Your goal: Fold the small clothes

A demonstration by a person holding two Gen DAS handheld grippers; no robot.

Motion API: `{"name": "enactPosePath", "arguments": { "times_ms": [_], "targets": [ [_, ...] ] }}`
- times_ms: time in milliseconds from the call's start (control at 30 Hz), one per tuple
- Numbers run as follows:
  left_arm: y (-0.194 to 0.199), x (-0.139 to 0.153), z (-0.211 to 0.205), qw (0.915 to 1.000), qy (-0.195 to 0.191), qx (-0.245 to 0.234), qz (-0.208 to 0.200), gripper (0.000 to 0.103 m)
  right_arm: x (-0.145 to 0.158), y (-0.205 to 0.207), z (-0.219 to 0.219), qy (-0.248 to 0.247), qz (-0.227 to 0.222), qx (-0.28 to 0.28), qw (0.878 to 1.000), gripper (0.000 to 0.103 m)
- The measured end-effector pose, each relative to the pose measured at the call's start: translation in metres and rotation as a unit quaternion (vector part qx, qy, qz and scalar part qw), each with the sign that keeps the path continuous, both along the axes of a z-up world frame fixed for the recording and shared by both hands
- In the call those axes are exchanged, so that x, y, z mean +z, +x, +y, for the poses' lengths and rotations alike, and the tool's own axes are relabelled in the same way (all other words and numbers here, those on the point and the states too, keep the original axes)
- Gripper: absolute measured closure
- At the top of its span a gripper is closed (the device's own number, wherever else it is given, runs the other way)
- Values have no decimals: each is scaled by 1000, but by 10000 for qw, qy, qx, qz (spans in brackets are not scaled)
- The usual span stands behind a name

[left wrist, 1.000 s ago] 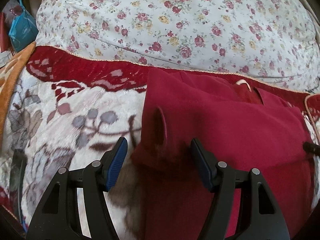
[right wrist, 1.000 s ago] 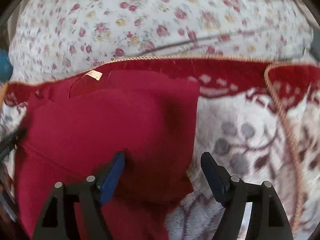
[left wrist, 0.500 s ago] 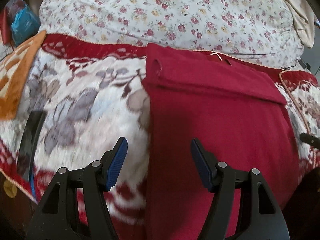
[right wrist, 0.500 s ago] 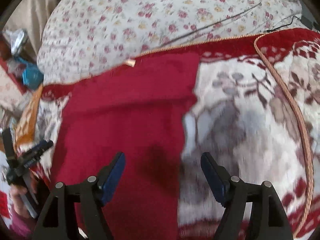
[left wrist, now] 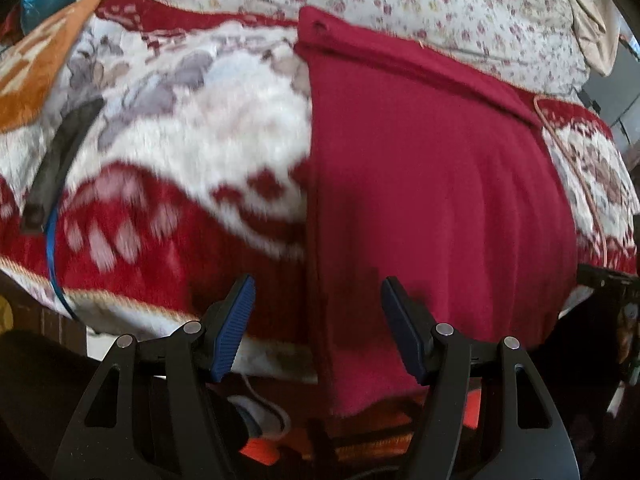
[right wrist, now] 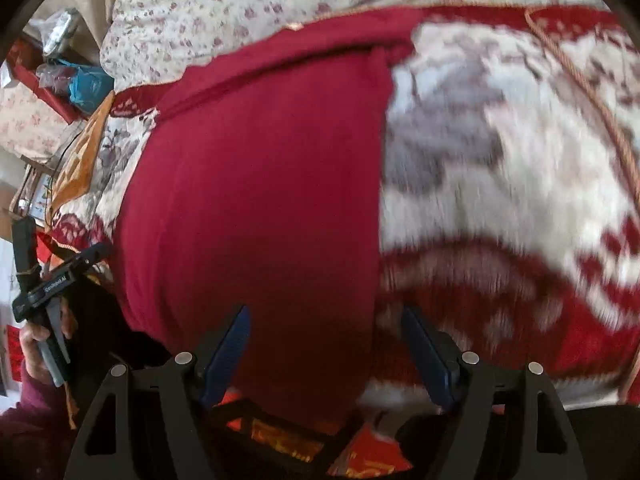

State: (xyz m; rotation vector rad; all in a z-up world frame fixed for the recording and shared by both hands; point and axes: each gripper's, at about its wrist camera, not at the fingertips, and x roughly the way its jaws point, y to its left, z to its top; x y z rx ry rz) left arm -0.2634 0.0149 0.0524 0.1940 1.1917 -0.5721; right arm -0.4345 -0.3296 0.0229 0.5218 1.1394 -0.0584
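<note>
On the patterned blanket [left wrist: 192,128], red garment [left wrist: 432,184] lies sleeves-in, lengthwise fold remaining; left gripper [left wrist: 316,322] and right gripper [right wrist: 326,354] gape wide, empty.

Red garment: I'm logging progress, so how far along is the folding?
Done: the red garment lies as a long strip on the blanket, its far end turned over. In hand: nothing; left tongs and right tongs are open near its hanging end. Left: fold it crosswise.
</note>
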Motion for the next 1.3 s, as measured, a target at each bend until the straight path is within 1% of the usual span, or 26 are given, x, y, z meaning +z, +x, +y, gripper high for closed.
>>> {"name": "enactPosePath", "arguments": {
  "times_ms": [100, 233, 333, 400, 533, 567, 600, 667, 700, 733, 767, 800, 833, 867, 933, 1033, 1100, 1200, 1300],
  "targets": [
    [-12, -12, -3, 9996, 199, -198, 76, 37, -9, -8, 3, 107, 191, 23, 9998, 27],
    [-26, -19, -12, 9979, 464, -435, -75, 37, -17, -12, 10, 139, 417, 124, 9990, 24],
    [-31, -23, -14, 9979, 381, -523, 97, 37, -27, -13, 17, 168, 630, 226, 9976, 24],
    [-31, -28, -16, 9975, 410, -534, 204, 37, -31, -12, 20, 224, 668, 251, 9972, 24],
    [-31, -31, -19, 9972, 432, -539, 283, 37, -44, -8, 25, 583, 686, 212, 9957, 25],
    [-31, -31, -19, 9971, 436, -555, 279, 37, -47, -6, 28, 632, 676, 231, 9954, 27],
    [-30, -32, -20, 9970, 434, -572, 286, 37, -47, -4, 32, 583, 641, 256, 9959, 30],
    [-27, -33, -20, 9972, 378, -557, 322, 37, -47, -3, 34, 442, 634, 268, 9966, 31],
    [-26, -32, -19, 9974, 342, -540, 341, 40, -47, -3, 34, 405, 619, 285, 9968, 38],
    [-23, -33, -18, 9974, 296, -546, 371, 58, -45, -4, 35, 344, 590, 315, 9972, 42],
    [-22, -32, -16, 9971, 195, -562, 477, 84, -43, -5, 36, 310, 530, 374, 9974, 60],
    [-21, -32, -14, 9969, 183, -554, 527, 90, -40, -6, 39, 373, 436, 472, 9972, 79],
    [-19, -30, -11, 9969, 171, -543, 548, 90, -34, -7, 42, 409, 277, 607, 9969, 86],
    [-18, -27, -10, 9964, 87, -571, 615, 95, -28, -7, 46, 360, 155, 713, 9967, 89],
    [-17, -17, -7, 9961, -32, -622, 622, 95, -14, -8, 53, 199, -46, 982, 9950, 89],
    [-15, 9, -3, 9959, -249, -735, 473, 96, 3, -11, 51, 220, -320, 1107, 9931, 91],
    [-9, 25, -2, 9959, -393, -721, 376, 96, 17, -10, 43, 395, -581, 1060, 9919, 91],
    [1, 52, -2, 9958, -670, -614, 110, 96, 40, -6, 28, 613, -1074, 852, 9887, 91],
    [18, 73, -7, 9947, -915, -437, -199, 96, 61, 3, 15, 611, -1480, 638, 9850, 91]
  ]
}}
